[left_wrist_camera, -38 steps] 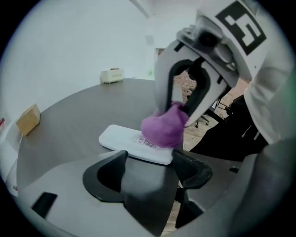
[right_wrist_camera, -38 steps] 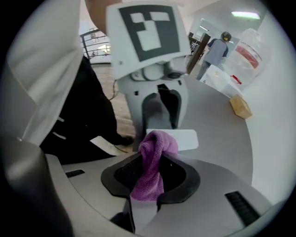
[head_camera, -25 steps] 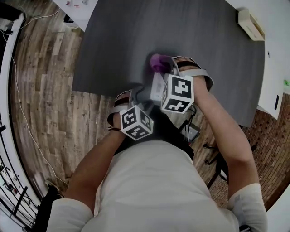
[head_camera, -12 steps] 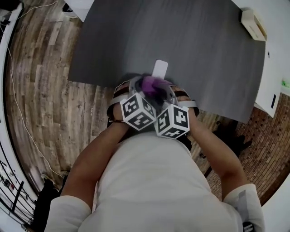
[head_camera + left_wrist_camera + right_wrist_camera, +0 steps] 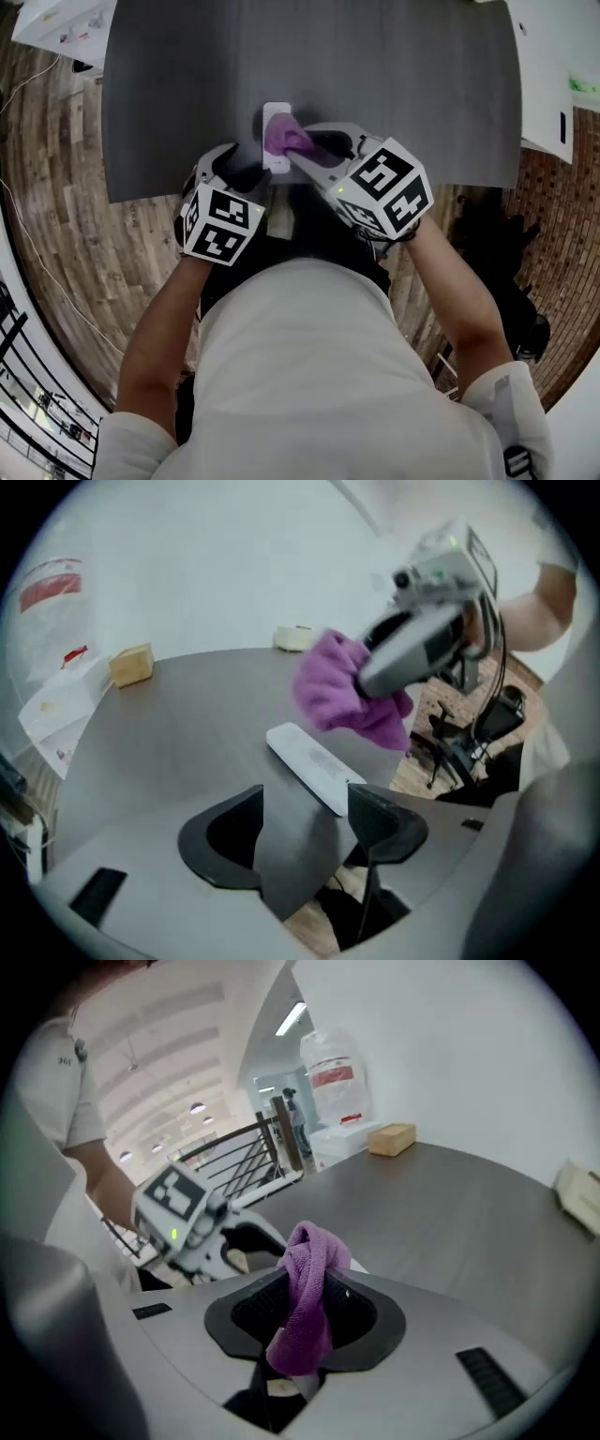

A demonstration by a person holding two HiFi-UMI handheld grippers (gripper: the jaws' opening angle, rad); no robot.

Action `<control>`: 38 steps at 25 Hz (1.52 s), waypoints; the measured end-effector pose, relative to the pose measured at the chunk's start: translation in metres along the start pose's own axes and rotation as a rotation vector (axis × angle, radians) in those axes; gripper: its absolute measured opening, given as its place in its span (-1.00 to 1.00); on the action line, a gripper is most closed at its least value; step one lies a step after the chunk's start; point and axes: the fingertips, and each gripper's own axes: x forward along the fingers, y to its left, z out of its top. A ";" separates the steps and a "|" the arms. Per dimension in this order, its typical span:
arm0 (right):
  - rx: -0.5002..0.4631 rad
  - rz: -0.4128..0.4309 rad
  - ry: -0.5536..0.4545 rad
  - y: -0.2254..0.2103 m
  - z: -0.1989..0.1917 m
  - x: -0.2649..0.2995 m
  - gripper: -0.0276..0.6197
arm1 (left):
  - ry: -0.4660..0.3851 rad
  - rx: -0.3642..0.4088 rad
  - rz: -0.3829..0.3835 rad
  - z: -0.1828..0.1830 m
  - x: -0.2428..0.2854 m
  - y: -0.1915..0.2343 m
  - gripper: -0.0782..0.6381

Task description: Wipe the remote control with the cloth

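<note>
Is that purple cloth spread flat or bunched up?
Bunched up: the cloth hangs crumpled, pinched between the right gripper's fingers.

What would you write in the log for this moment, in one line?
left gripper open beside white remote | right gripper shut on purple cloth | purple cloth over white remote, on grey table

The cloth (image 5: 286, 139) in the right gripper (image 5: 314, 150) is hanging over the remote control (image 5: 275, 114); the table (image 5: 169, 94) beyond is lying open.

Dark grey table (image 5: 422, 84) over wood-plank floor (image 5: 56, 234), tan box (image 5: 131, 664) at far edge, black chair (image 5: 452, 738) near right.
</note>
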 end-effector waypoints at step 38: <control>0.426 -0.244 0.105 -0.045 -0.095 0.015 -0.58 | -0.009 -0.183 -0.233 0.023 0.019 0.003 -0.61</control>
